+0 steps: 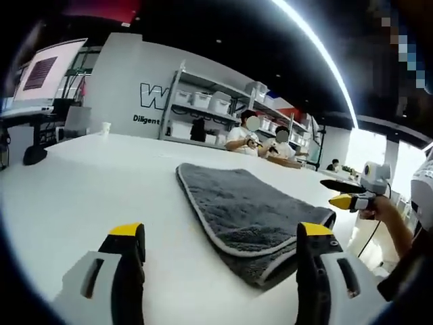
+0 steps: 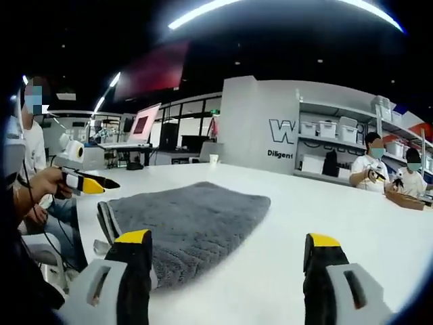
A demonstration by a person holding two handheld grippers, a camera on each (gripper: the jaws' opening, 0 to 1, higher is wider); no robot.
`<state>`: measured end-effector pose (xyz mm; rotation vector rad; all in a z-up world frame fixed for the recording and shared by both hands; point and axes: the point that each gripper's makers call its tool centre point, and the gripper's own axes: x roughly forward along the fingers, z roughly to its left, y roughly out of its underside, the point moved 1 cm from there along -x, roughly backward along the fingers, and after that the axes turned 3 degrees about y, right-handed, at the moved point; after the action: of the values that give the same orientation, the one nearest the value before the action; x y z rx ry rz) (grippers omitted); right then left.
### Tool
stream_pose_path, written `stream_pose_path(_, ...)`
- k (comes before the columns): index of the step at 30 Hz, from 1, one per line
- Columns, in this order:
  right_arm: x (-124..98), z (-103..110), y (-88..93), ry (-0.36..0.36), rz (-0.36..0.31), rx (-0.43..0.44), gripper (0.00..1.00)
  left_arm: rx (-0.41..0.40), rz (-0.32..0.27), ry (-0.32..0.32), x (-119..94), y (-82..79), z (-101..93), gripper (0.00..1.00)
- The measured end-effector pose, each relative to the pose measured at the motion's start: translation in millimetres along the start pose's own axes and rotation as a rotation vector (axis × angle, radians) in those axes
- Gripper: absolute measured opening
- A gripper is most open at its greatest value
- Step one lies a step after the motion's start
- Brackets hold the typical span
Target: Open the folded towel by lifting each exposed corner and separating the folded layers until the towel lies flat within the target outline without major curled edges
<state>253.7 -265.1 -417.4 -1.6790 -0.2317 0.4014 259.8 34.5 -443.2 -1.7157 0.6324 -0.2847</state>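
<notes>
The grey towel (image 1: 240, 213) lies folded on the white table (image 1: 101, 183), its near edge just beyond both grippers. The left gripper (image 1: 223, 261) and right gripper (image 2: 226, 267) hang spread and empty. Risk: pinching both layers at a corner would drag the whole towel instead of separating it.

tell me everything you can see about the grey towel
The grey towel looks like plush microfibre with a paler stitched border. It is folded: at one end a second layer's edge shows under the top one. It lies flat on the white table, a rough rectangle. No tongs touch it; the left tongs and right tongs stand open just short of it.
</notes>
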Motion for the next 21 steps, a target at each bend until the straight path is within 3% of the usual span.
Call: stream_pose_path(21, 3.0, 3.0, -0.7, -0.027, 0.005, -0.012, 0.95, -0.030, 0.013, 0.018, 5.4, 4.8, -8.7, 0.91)
